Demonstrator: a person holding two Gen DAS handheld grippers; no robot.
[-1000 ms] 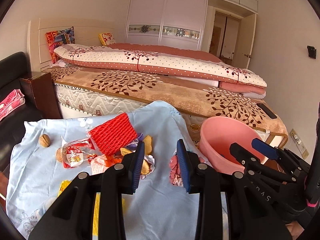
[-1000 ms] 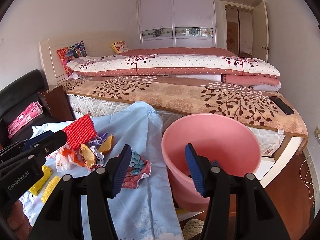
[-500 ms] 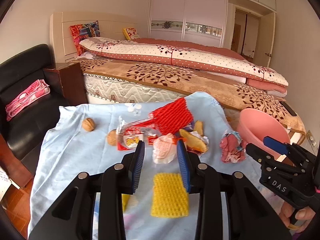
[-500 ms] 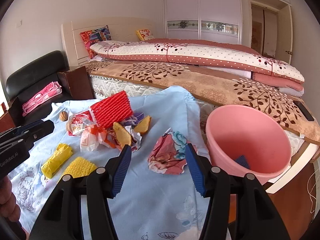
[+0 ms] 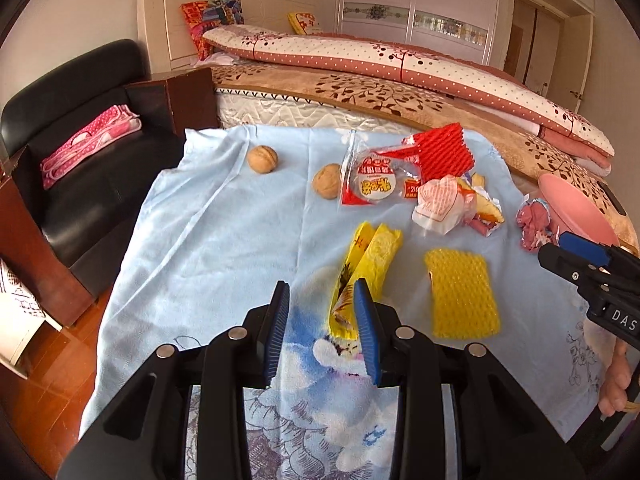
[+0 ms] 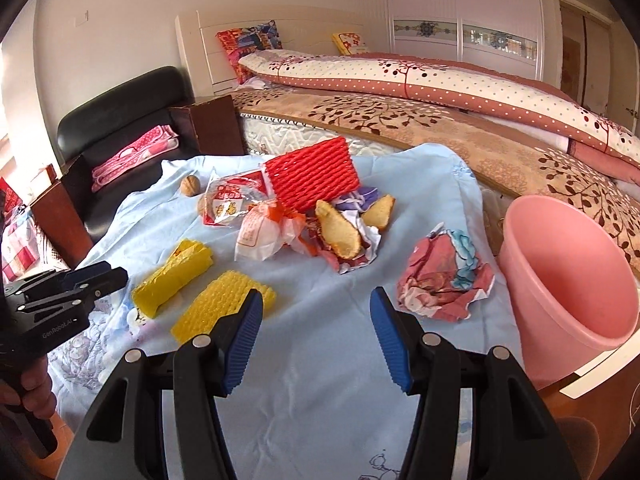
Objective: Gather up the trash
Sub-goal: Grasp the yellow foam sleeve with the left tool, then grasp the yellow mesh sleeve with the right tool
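Observation:
Trash lies on a light blue cloth. My left gripper is open and empty, its right finger right beside a yellow wrapper, also in the right wrist view. A yellow foam net lies to its right. Farther off are a red foam net, a clear snack bag, a white-orange wrapper, peel pieces and a crumpled pink wrapper. My right gripper is open and empty above the cloth. A pink bin stands at the right.
Two walnuts lie on the cloth at the back left. A bed runs behind the table. A black chair with a pink cloth and a dark wooden cabinet stand at the left. Wooden floor shows below left.
Both grippers swung left, away from the pink bin and over the trash. My left gripper moved down close to the yellow wrapper. Both stayed open and empty.

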